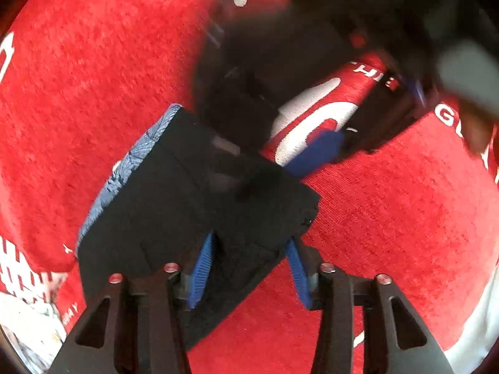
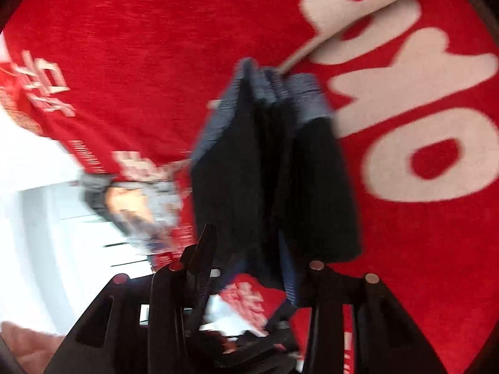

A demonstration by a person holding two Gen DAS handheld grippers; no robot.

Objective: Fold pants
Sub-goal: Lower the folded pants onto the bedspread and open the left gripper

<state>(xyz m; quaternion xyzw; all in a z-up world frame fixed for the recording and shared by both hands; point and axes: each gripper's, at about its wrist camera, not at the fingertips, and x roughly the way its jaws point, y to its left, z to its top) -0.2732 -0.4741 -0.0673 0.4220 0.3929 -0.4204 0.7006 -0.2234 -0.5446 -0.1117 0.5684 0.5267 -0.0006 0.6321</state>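
The black pants (image 1: 199, 205) lie folded into a compact rectangle on the red cloth, with a blue-grey lining (image 1: 137, 155) showing along their far left edge. My left gripper (image 1: 252, 238) points down at their near corner; its blue pads (image 1: 201, 268) straddle the fabric with their inner faces bare, so it is open. In the right wrist view the pants (image 2: 312, 187) are blurred and run up between the fingers of my right gripper (image 2: 246, 243), which is open. Seen from the left wrist, the right gripper (image 1: 368, 118) is a dark blur beyond the pants.
A red cloth (image 1: 93, 78) with large white lettering (image 2: 421, 162) covers the whole surface. A pale, bright floor area (image 2: 40, 202) lies past its left edge. Part of a hand (image 2: 21, 346) shows at the lower left. A white patterned patch (image 1: 28, 327) sits at the cloth's corner.
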